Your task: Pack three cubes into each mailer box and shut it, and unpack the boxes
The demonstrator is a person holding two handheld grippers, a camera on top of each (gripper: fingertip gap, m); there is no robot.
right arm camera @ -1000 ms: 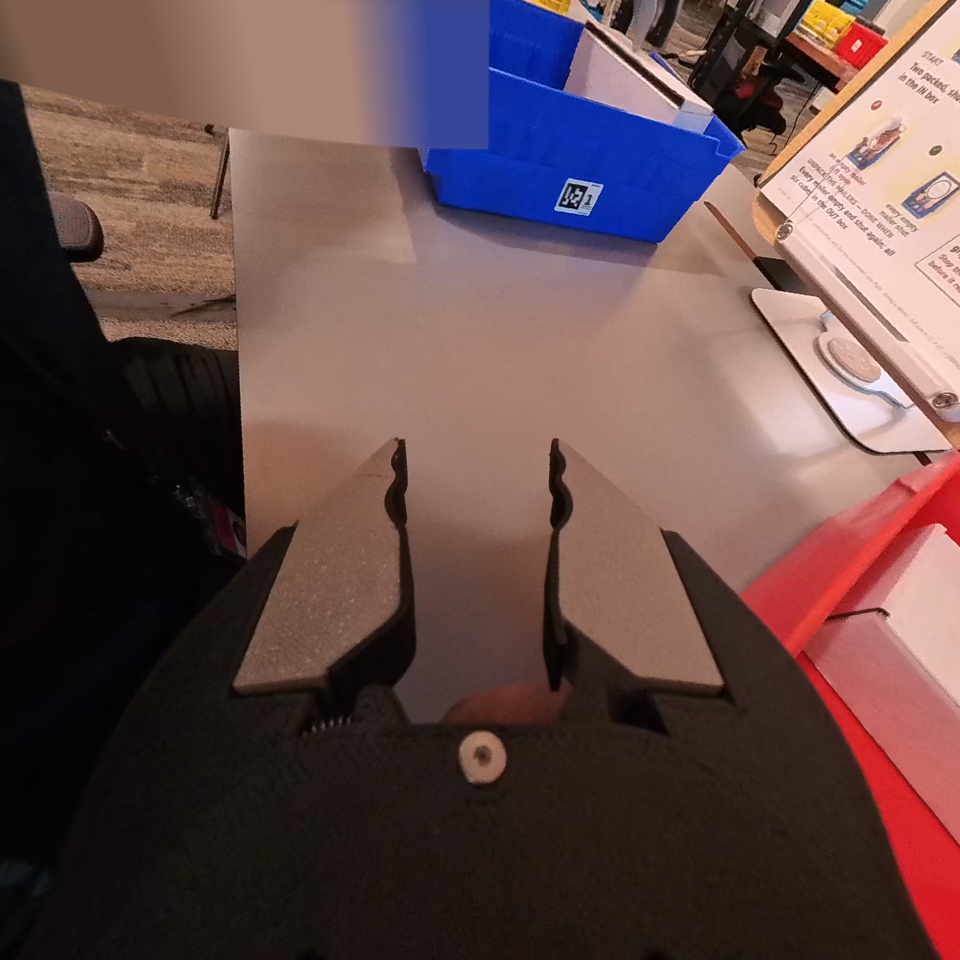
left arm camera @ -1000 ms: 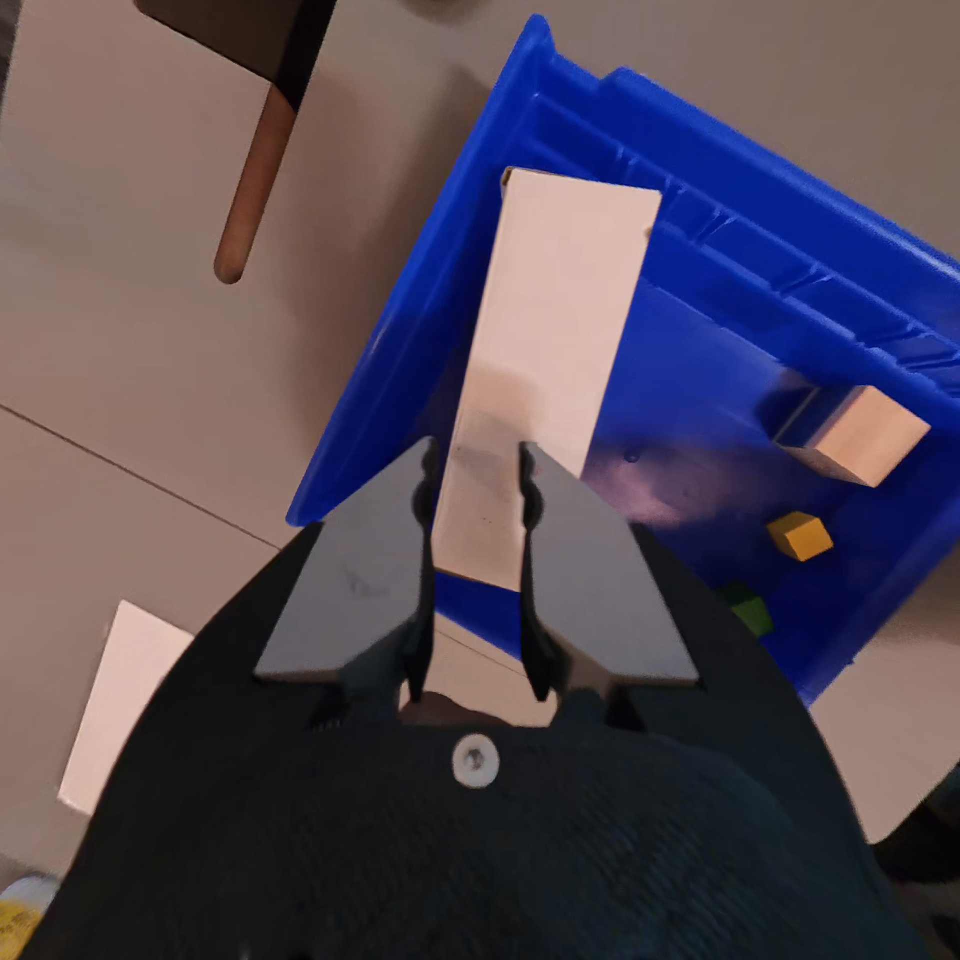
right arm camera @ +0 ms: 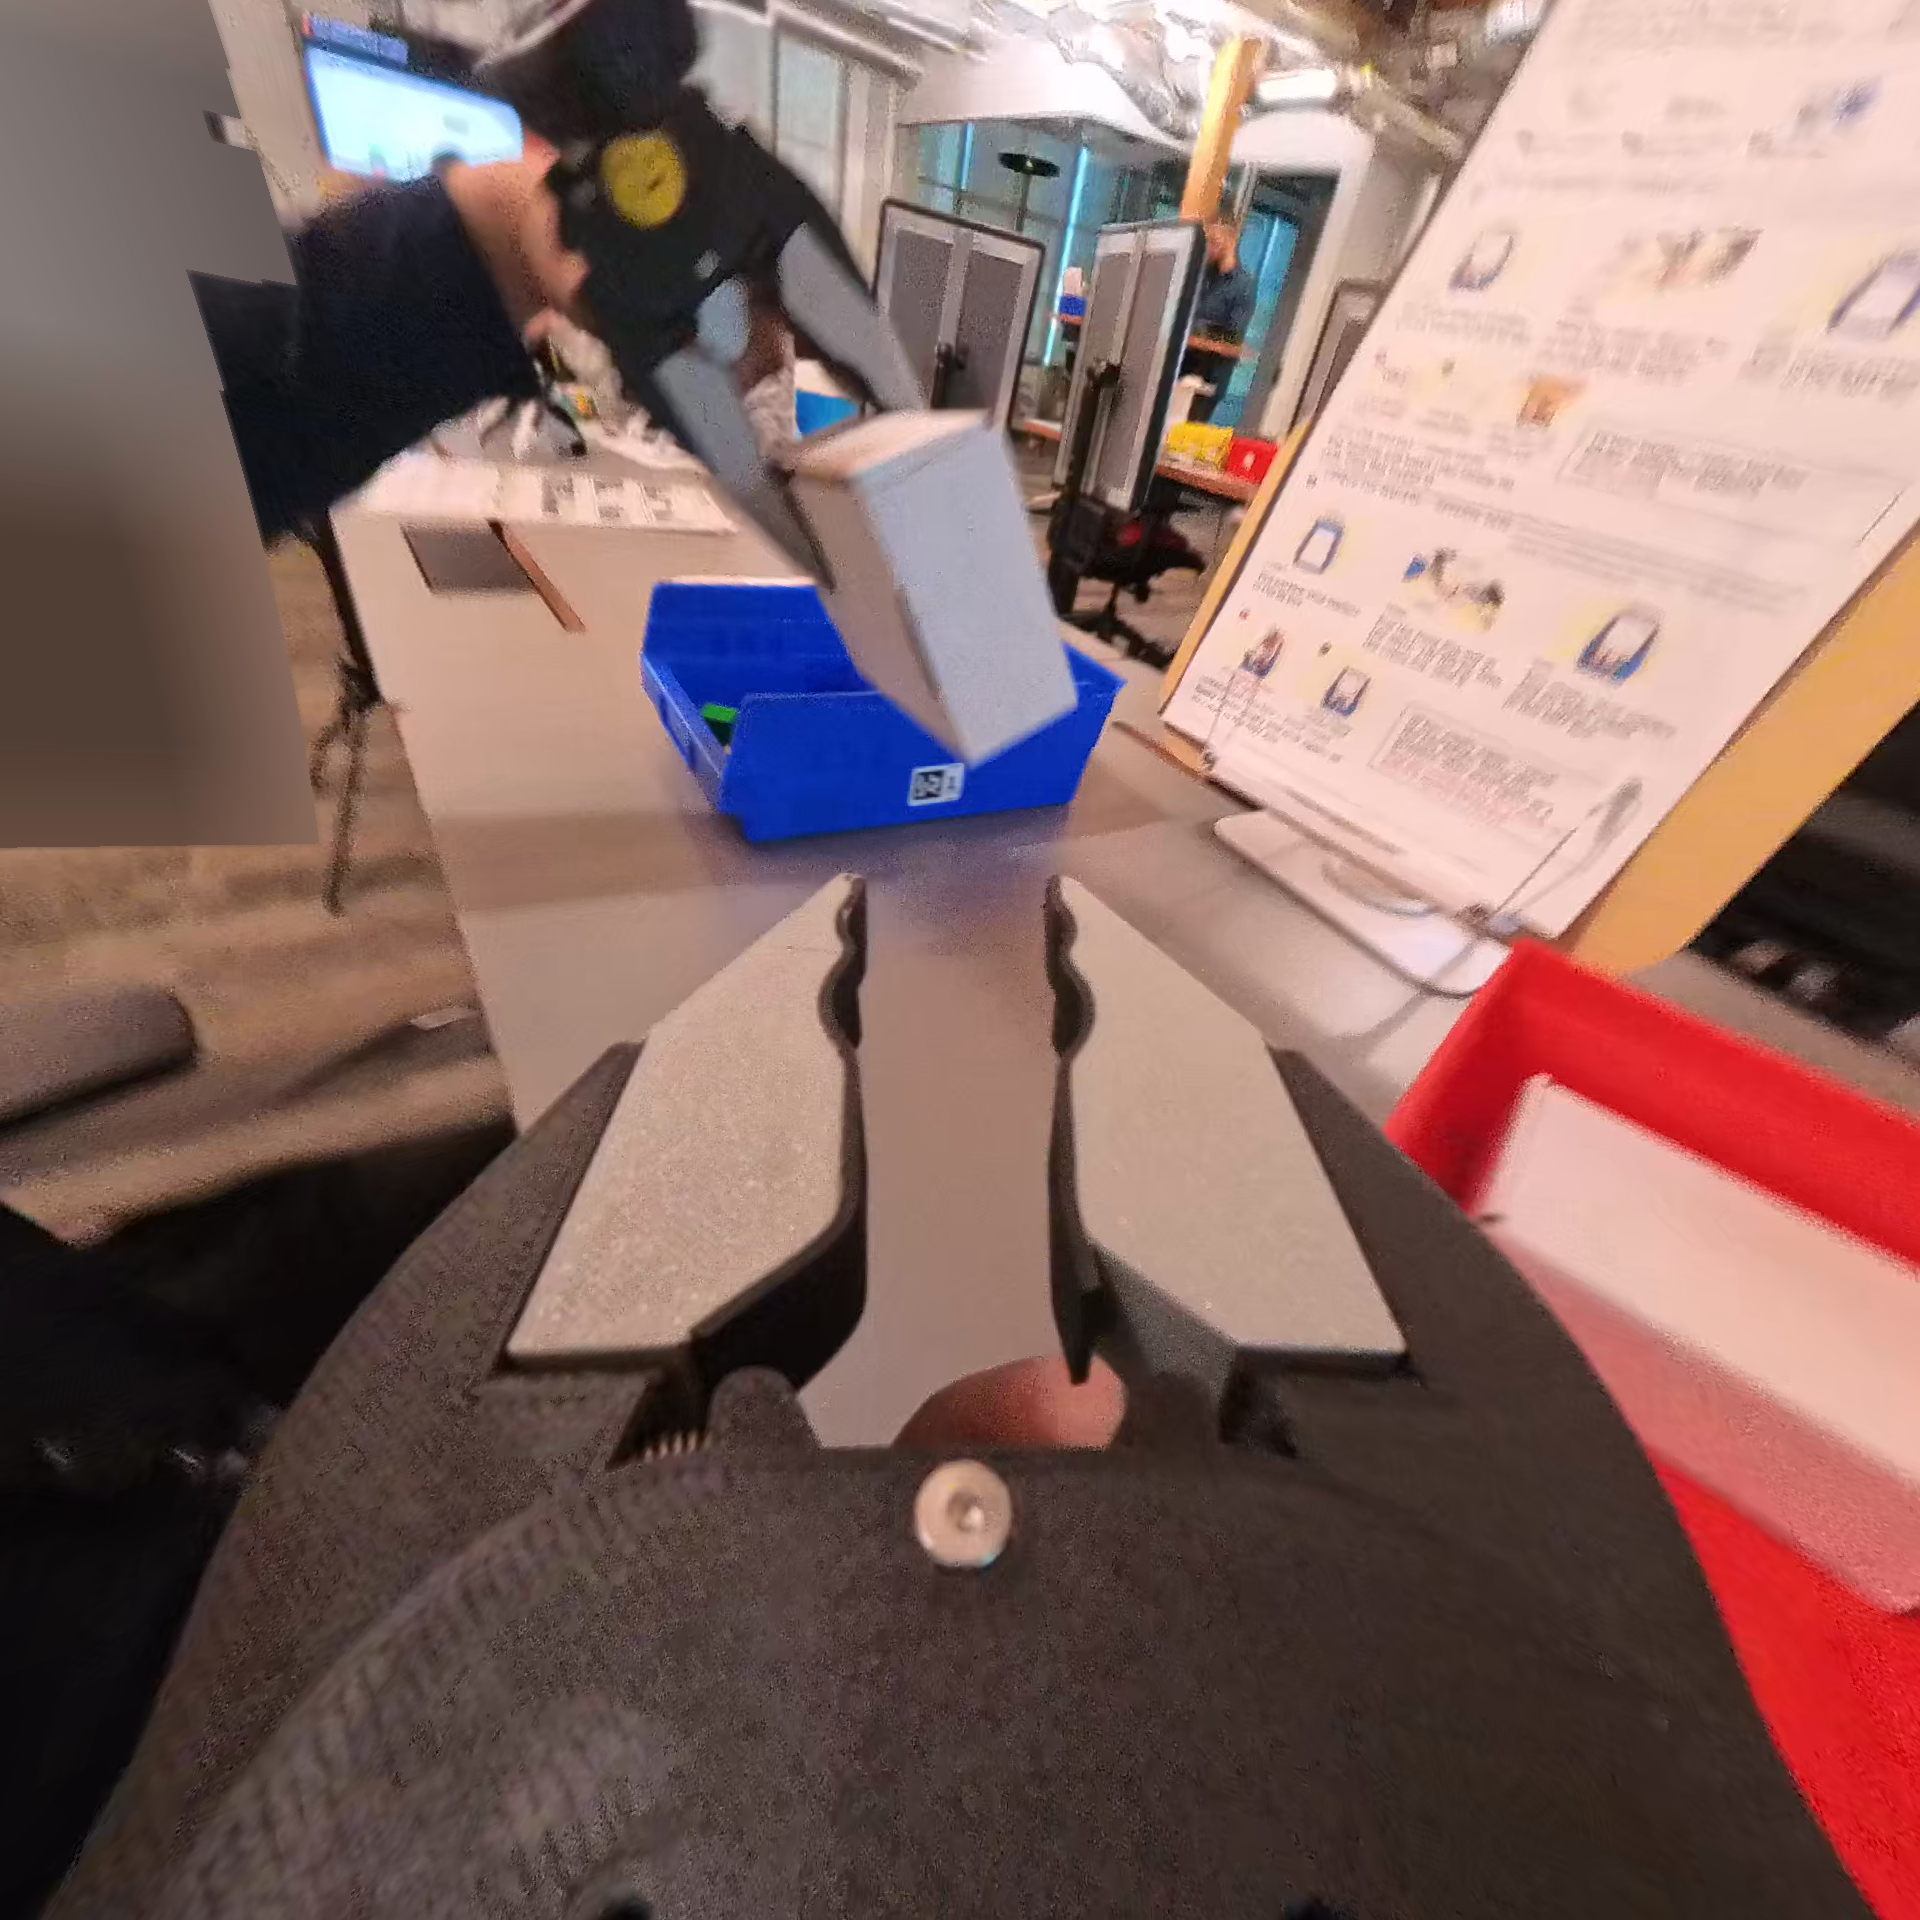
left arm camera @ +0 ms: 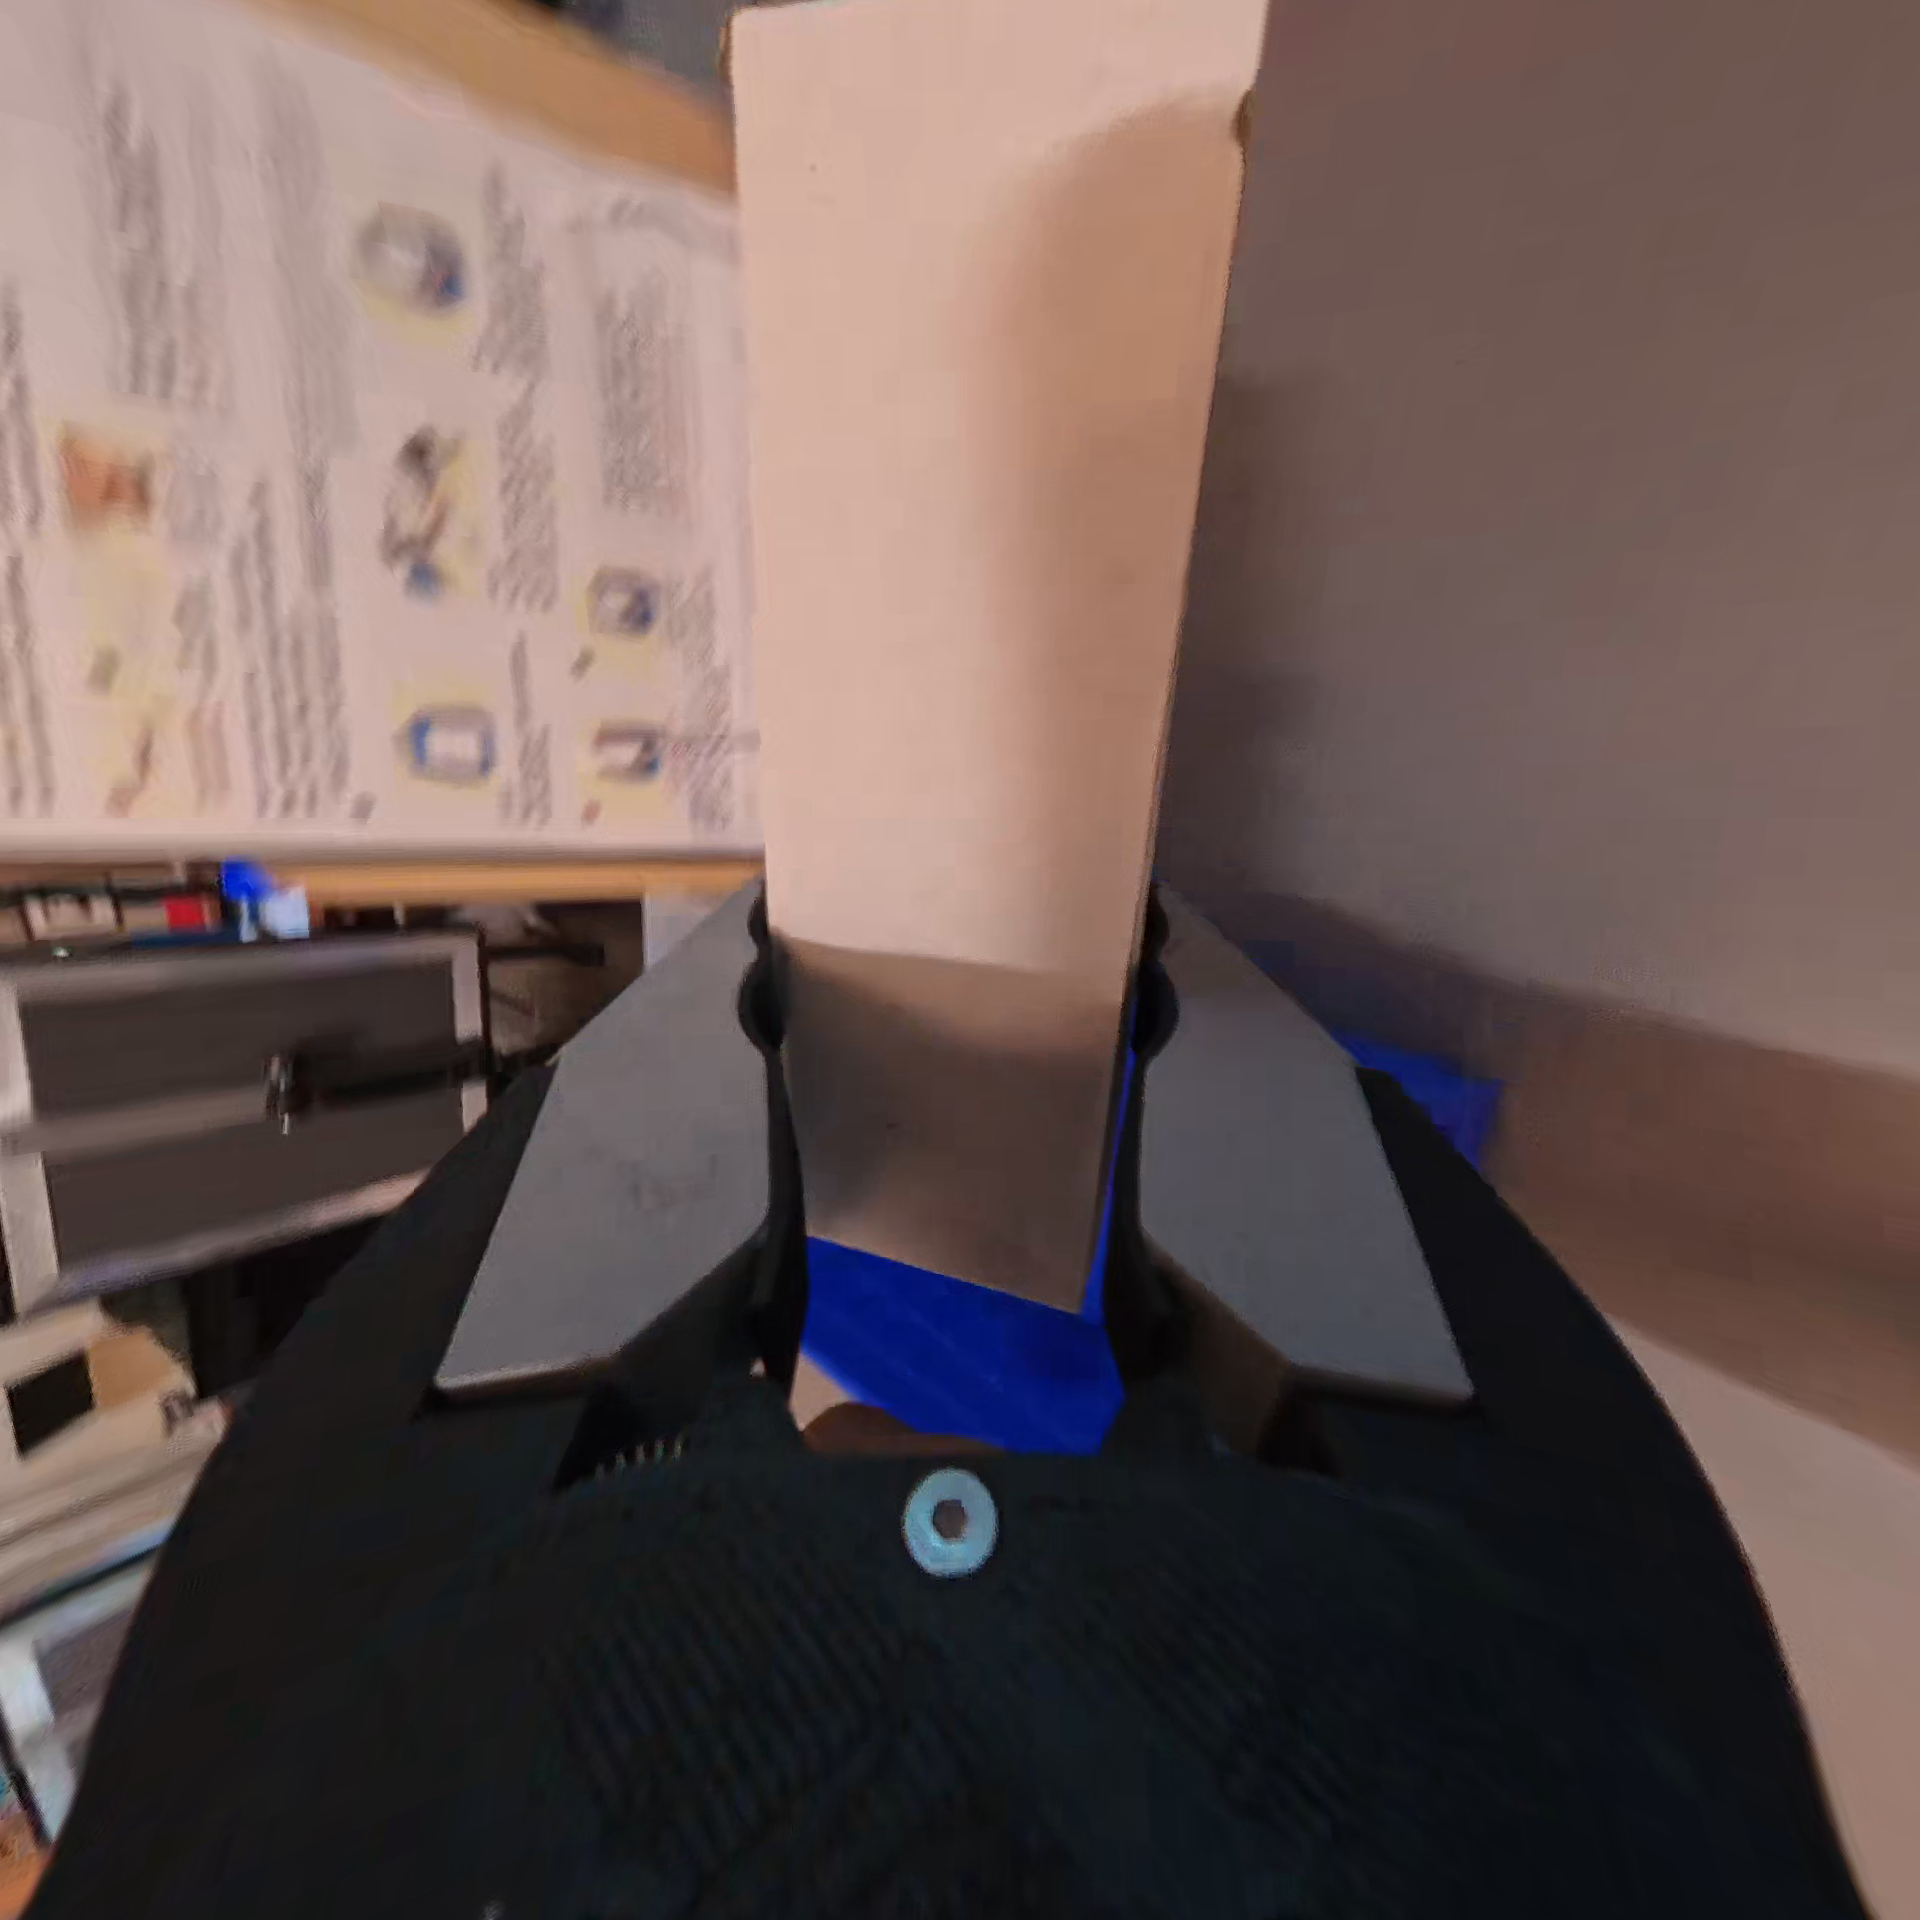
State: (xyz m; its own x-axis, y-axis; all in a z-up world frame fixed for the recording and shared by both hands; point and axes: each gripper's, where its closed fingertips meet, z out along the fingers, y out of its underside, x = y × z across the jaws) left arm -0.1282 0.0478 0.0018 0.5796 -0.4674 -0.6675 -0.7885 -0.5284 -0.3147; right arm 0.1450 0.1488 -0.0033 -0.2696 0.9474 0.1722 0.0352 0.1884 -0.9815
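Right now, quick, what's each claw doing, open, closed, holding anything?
Left claw: closed on a white mailer box, lifted above the blue bin.
Right claw: open, empty, over the table.

Grey table [right arm camera: 665, 914] bearing a blue bin [right arm camera: 883, 758] far back, a red bin [right arm camera: 1662, 1049] at near right, an instruction board [right arm camera: 1558, 520] propped along the right edge.

We see the mailer box [left arm camera: 966, 623] as matt white cardboard, smooth-faced; beneath it the blue bin [right arm camera: 831, 758] looks like glossy moulded plastic; below the bin the table [right arm camera: 644, 894] shows a smooth grey satin top; nearest us, the right gripper [right arm camera: 954, 961] has grainy matt grey fingers [right arm camera: 717, 1174] on ribbed black plastic.
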